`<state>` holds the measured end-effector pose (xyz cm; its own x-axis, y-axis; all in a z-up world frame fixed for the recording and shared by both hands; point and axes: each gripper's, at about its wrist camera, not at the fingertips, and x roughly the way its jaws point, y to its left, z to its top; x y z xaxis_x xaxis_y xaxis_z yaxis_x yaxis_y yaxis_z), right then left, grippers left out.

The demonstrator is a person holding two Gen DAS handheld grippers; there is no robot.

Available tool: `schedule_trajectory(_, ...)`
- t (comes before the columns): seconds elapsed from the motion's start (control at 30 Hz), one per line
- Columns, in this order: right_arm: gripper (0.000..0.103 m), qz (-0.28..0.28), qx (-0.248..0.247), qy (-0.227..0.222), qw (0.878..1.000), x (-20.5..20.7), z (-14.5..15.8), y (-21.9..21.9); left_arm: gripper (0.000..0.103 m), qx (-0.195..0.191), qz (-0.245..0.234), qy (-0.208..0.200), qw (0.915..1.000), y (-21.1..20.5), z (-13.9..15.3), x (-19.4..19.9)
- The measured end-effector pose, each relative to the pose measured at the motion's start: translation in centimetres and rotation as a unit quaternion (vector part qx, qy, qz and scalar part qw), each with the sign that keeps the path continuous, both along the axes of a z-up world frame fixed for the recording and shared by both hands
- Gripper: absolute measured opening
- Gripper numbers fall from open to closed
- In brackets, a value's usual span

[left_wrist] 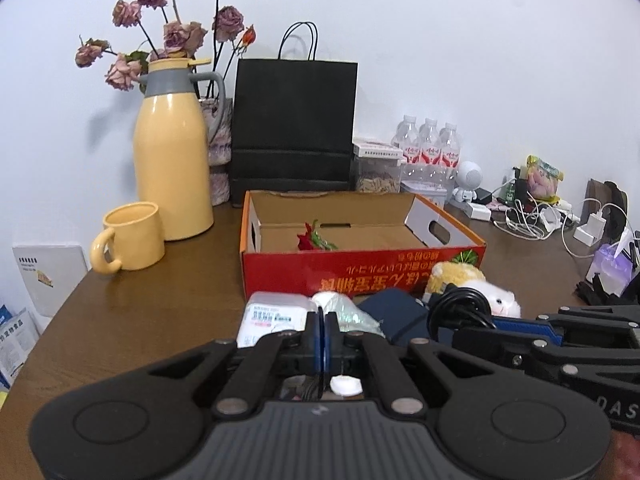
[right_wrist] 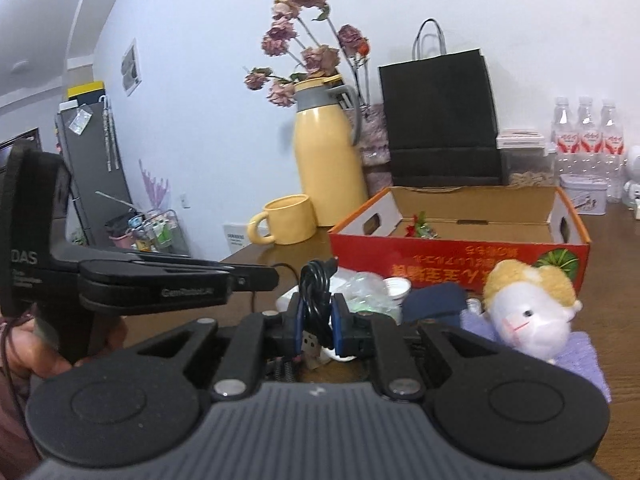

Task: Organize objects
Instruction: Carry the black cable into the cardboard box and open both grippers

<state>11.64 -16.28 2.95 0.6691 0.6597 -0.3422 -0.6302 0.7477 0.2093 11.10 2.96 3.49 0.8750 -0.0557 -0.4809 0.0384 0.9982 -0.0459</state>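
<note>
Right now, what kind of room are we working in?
Most likely a lived-in home, a dining or desk corner. A brown wooden table holds a yellow thermos jug with a matching mug, dried roses and tangled chargers. A fridge stands further back.

Black grippers (left_wrist: 322, 334), blue-lined jaws

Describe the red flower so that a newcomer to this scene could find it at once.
Find the open red cardboard box in front of the black paper bag. On its floor, toward the left end, lies the red flower, the box's only content, fresh red unlike the dried pink roses.
</note>
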Motion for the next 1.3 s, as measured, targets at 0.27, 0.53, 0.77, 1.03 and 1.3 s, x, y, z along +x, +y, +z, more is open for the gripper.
schedule_trajectory(0.27,0.014,-0.064,-0.011,-0.019,0.998,3.3,0.7,-1.4,0.001,-0.002,0.002,-0.021,0.9998,-0.3,1.6,2.7)
schedule_trajectory(0.53,0.014,-0.105,-0.004,-0.028,0.994,7.4,1.3,-2.4,0.001,-0.011,0.003,-0.039,0.9992,-0.6,2.7,6.5)
schedule_trajectory(0.77,0.014,-0.124,-0.005,-0.034,0.992,11.1,1.7,-2.6,0.001,-0.02,0.009,-0.041,0.9989,-0.8,2.9,10.3)
schedule_trajectory(1.03,0.014,-0.142,-0.013,-0.029,0.989,16.2,1.5,-2.2,0.001,-0.032,0.018,-0.033,0.9988,-0.5,2.2,15.3)
schedule_trajectory(1.3,0.014,-0.157,-0.025,-0.005,0.987,21.1,0.9,-2.0,0.001,-0.039,0.024,-0.028,0.9985,-0.2,1.4,20.0)
